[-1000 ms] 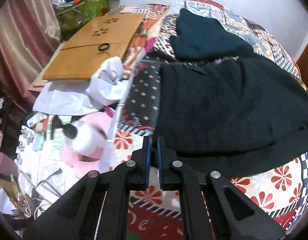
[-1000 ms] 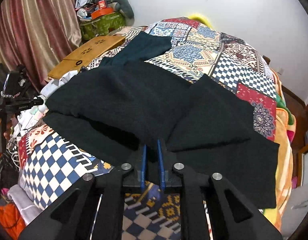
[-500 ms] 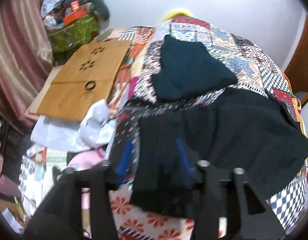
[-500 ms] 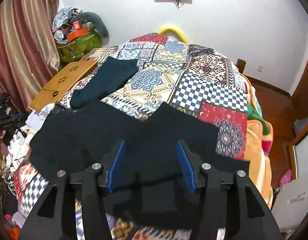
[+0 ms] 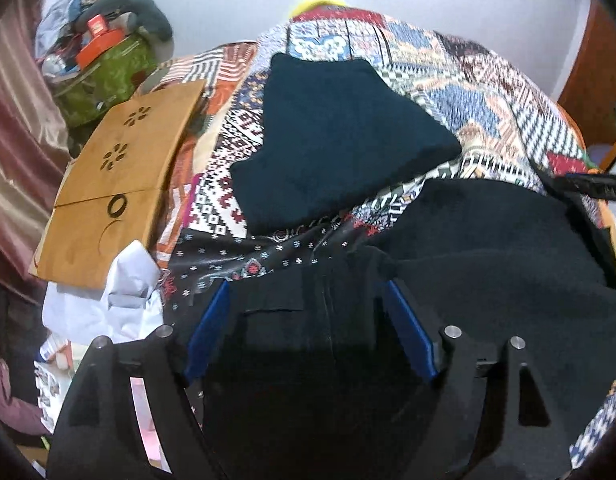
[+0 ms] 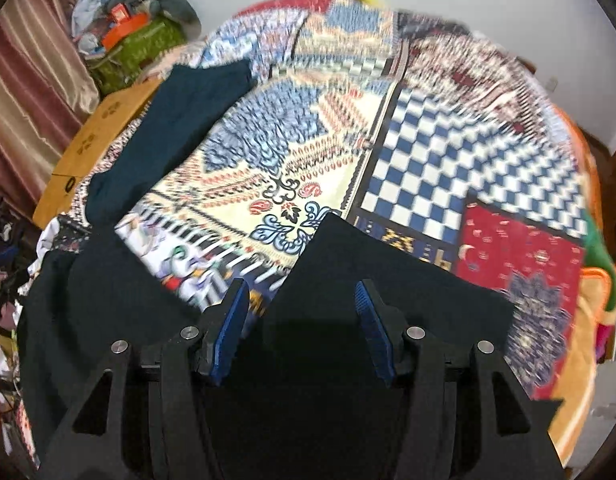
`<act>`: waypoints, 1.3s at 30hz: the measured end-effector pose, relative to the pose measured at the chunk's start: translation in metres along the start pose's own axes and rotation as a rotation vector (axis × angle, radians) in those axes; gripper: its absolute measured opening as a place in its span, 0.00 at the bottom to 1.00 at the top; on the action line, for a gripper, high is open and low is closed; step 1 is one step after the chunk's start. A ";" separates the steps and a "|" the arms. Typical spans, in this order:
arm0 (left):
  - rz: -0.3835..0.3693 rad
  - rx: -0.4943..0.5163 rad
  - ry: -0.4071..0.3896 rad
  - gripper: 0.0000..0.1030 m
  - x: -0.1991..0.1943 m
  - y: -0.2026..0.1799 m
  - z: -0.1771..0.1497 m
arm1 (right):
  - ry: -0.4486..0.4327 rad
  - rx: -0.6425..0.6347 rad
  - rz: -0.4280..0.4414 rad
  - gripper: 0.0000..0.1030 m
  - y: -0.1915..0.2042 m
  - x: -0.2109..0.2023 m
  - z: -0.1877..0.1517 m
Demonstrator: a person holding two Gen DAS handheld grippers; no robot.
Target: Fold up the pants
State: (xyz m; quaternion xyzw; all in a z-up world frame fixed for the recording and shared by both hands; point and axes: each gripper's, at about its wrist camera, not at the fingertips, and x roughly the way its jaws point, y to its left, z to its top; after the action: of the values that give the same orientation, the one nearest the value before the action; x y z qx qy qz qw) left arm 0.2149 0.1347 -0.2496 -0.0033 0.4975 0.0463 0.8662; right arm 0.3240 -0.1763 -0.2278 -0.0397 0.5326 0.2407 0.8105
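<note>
- The patchwork quilt point(image 6: 428, 152) is soft and uneven — a fold laid on it could sag or slide askew.
- The black pants point(image 5: 508, 264) lie spread across the quilt's near edge, matte and limp; loose layers could slip apart.
- A dark teal folded garment point(image 5: 332, 132) lies beyond, near enough to snag.
- Both the left gripper point(image 5: 308, 332) and right gripper point(image 6: 301, 328) gape wide over the pants, holding nothing — 2 blue-padded jaws each.
</note>
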 end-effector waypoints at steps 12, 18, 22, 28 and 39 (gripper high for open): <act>-0.004 0.026 0.047 0.76 0.019 -0.015 -0.002 | 0.014 0.074 0.034 0.06 -0.024 0.021 -0.016; -0.005 0.068 0.013 0.76 -0.012 -0.029 -0.006 | -0.058 0.111 0.001 0.05 -0.041 -0.031 -0.026; -0.010 0.098 -0.010 0.77 -0.031 -0.045 -0.007 | -0.168 0.143 -0.025 0.04 -0.058 -0.094 -0.039; -0.060 0.135 -0.031 0.83 -0.050 -0.080 -0.004 | -0.310 0.190 -0.052 0.04 -0.085 -0.170 -0.057; -0.137 0.217 0.070 0.84 -0.028 -0.140 -0.028 | -0.296 0.275 -0.127 0.04 -0.120 -0.183 -0.160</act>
State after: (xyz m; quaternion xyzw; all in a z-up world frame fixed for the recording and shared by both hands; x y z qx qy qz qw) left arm 0.1881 -0.0081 -0.2453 0.0547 0.5281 -0.0674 0.8447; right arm 0.1829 -0.3973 -0.1577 0.0736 0.4321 0.1173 0.8912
